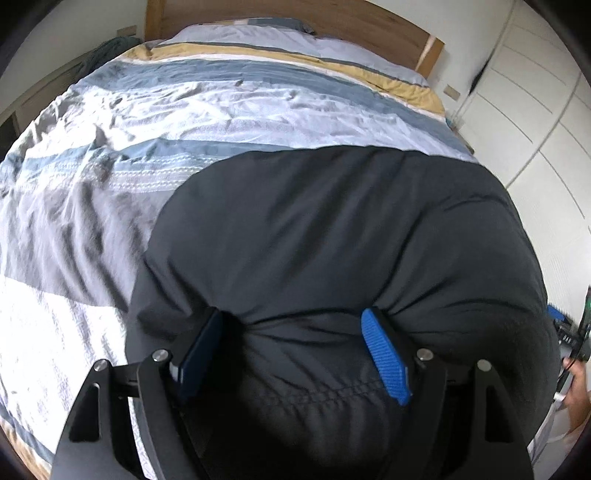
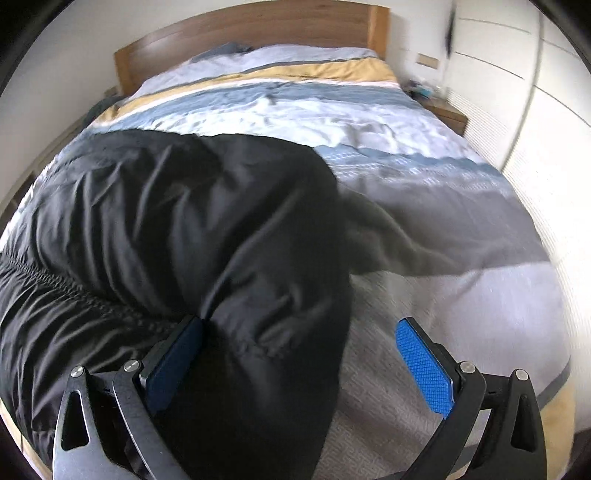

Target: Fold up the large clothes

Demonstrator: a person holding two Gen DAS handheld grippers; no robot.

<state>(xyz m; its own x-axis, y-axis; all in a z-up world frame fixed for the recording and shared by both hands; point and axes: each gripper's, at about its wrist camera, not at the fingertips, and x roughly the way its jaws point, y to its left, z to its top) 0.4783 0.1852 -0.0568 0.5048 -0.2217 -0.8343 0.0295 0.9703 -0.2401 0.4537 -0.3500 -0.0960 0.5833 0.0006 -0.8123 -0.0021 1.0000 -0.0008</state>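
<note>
A black padded jacket (image 1: 332, 229) lies spread on the striped bed cover (image 1: 110, 166). My left gripper (image 1: 293, 315) points steeply down at its near edge. The jaws stand wide, both fingertips sunk into the puffy cloth, and a bulge of jacket rises between the blue pads. In the right wrist view the jacket (image 2: 166, 221) fills the left half. My right gripper (image 2: 300, 323) is open over the jacket's right edge. Its left finger is over the black cloth and its right pad (image 2: 424, 369) is over bare bed cover (image 2: 443, 240).
The wooden headboard (image 1: 332, 22) stands at the bed's far end. White wardrobe doors (image 1: 535, 110) run along the right side, with a wooden nightstand (image 2: 443, 114) beside the bed. A hand (image 1: 578, 391) shows at the right edge of the left wrist view.
</note>
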